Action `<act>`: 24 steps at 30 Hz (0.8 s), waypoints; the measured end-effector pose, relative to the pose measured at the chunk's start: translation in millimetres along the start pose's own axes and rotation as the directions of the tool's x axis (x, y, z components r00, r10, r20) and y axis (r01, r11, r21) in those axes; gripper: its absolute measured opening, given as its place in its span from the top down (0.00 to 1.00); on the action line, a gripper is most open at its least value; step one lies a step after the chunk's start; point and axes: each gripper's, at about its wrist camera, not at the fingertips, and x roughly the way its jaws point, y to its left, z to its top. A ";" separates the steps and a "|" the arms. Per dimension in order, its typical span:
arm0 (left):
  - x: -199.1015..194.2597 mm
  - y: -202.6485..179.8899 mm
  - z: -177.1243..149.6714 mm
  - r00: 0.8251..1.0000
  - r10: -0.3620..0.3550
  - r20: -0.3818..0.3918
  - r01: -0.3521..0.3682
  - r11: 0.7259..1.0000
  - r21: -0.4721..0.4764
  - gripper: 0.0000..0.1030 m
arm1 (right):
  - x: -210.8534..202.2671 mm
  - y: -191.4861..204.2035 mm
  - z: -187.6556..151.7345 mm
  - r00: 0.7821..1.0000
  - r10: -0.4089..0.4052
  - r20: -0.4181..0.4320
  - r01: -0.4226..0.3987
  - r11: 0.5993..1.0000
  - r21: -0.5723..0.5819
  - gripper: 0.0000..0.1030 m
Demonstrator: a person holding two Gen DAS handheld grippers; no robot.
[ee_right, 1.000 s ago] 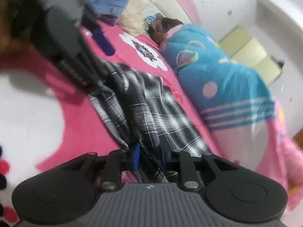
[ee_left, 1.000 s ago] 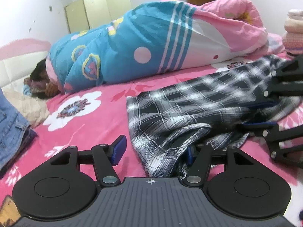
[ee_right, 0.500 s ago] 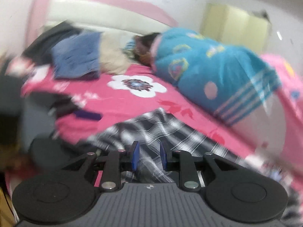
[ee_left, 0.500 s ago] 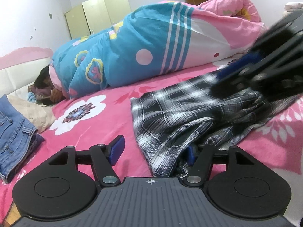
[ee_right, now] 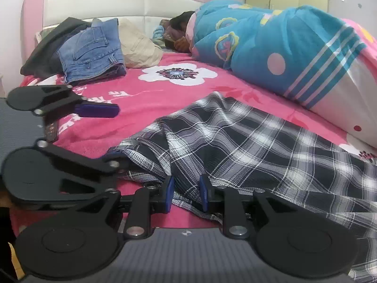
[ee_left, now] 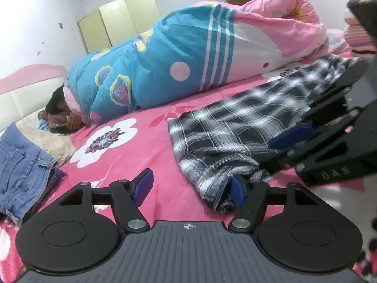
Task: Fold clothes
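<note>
A black-and-white plaid garment (ee_left: pixel 235 122) (ee_right: pixel 247 146) lies rumpled on the pink flowered bedspread (ee_left: pixel 146 155). My left gripper (ee_left: pixel 189 188) is at its near corner with its jaws opening. The cloth's corner rests against the right fingertip (ee_left: pixel 235 192), and the left pad is apart from it over bare bedspread. My right gripper (ee_right: pixel 186 193) holds a bunched fold of the plaid garment between its blue pads, close beside the left gripper (ee_right: pixel 107 136). In the left wrist view the right gripper (ee_left: pixel 282 141) sits on the cloth at the right.
A person (ee_right: pixel 181 33) lies asleep under a blue and pink quilt (ee_left: pixel 188 54) along the far side of the bed. Jeans (ee_right: pixel 92 49), dark clothes and a beige cloth (ee_right: pixel 139 44) lie by the headboard (ee_right: pixel 94 2). A stack of folded cloth (ee_left: pixel 355 33) stands far right.
My right gripper has rolled back to level and lifted a little, still among the plaid cloth. My left gripper's jaws have widened, and the cloth has slipped off toward its right finger.
</note>
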 end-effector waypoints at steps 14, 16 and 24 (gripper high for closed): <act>-19.7 25.9 19.3 0.972 -0.168 0.167 0.195 0.967 -0.162 0.41 | -1.2 11.7 -6.9 0.998 -0.048 0.045 0.051 0.997 -0.064 0.75; -10.4 12.4 24.6 0.970 -0.178 0.168 0.201 0.970 -0.133 0.44 | -5.4 19.9 -9.2 0.995 -0.074 0.067 0.081 0.991 -0.106 0.74; 20.5 -14.1 27.0 0.972 -0.209 0.104 0.221 0.968 -0.118 0.52 | -42.4 40.0 -36.0 0.991 -0.092 0.097 0.110 0.974 -0.198 0.77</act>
